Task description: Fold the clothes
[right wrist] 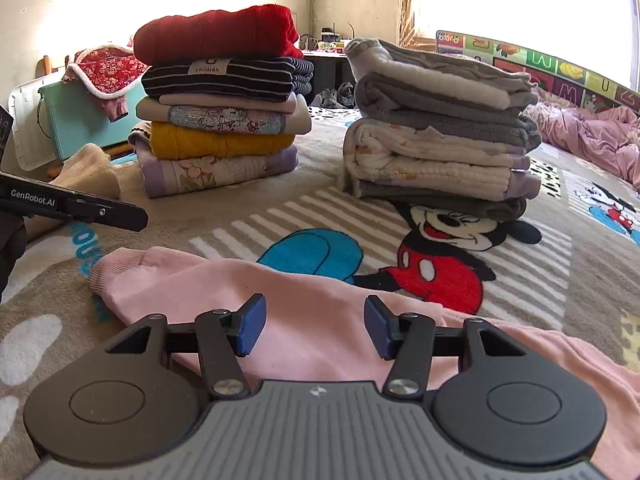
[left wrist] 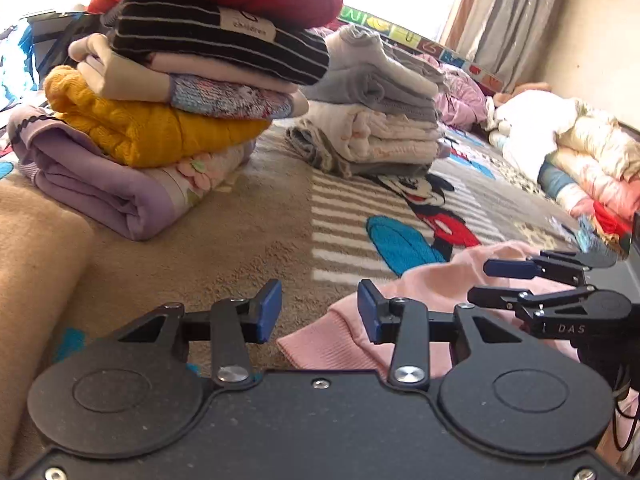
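Note:
A pink garment [left wrist: 432,280] lies spread flat on the cartoon-print blanket [left wrist: 340,216], its ribbed cuff toward the left. My left gripper [left wrist: 318,312] stands open just past that cuff, with only blanket between its blue pads. In the right wrist view the pink garment [right wrist: 280,280] stretches under my right gripper [right wrist: 315,325], which is open above the cloth with nothing pinched. The right gripper [left wrist: 480,282] also shows in the left wrist view, over the garment's far side. A black finger [right wrist: 120,212] of the left gripper pokes in at the left.
Two stacks of folded clothes stand behind: a colourful one topped by a red sweater [right wrist: 216,36], and a grey-and-cream stack [right wrist: 440,140]. Unfolded clothes [left wrist: 580,152] are heaped at the right. A tan cloth [right wrist: 88,172] and a teal box [right wrist: 80,120] sit left.

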The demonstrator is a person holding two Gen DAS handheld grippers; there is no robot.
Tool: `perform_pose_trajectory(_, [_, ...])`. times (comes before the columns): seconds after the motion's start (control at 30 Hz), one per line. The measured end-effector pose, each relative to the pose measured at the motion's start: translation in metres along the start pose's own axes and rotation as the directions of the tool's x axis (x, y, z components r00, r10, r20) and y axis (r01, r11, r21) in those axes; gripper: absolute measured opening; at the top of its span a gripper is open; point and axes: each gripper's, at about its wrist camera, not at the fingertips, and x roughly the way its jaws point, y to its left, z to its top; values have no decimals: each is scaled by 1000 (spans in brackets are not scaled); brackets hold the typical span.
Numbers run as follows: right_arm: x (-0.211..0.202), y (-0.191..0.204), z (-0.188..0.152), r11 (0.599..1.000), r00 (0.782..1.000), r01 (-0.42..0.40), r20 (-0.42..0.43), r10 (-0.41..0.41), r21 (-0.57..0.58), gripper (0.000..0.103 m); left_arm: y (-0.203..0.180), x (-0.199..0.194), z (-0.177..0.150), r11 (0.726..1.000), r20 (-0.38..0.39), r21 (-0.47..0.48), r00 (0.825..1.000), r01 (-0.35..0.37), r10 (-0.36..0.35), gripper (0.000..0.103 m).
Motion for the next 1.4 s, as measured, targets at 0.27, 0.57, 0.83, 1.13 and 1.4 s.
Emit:
perform_pose_trajectory(0.27, [12,-9,-17,997,1000,2,-24,0,78,56,43,-5,-10,974,36,-224,999,-13,21,0])
perform_pose_trajectory(0.57, [-2,-7,-13,997,999,14,37,-17,77,59,24,-20,-2,981,71,-171,994,92,-81,60])
perform_pose_trajectory(0.83, [14,3,-11,999,997,30,-65,-28,23,63,-7,-9,-10,989,-13,78,992,-127,128,8])
perform_pose_trajectory(1.13, [-18,18,-7,1000,1000,7,19,-7,-24,62,-47,16,-14,972,-108,220,989,-80,106,12])
perform_pose_trajectory(1.4, [-30,35,-17,996,1000,16,-6,-17,-92,62,-65,5,4,991,67,130,997,38,-47,14])
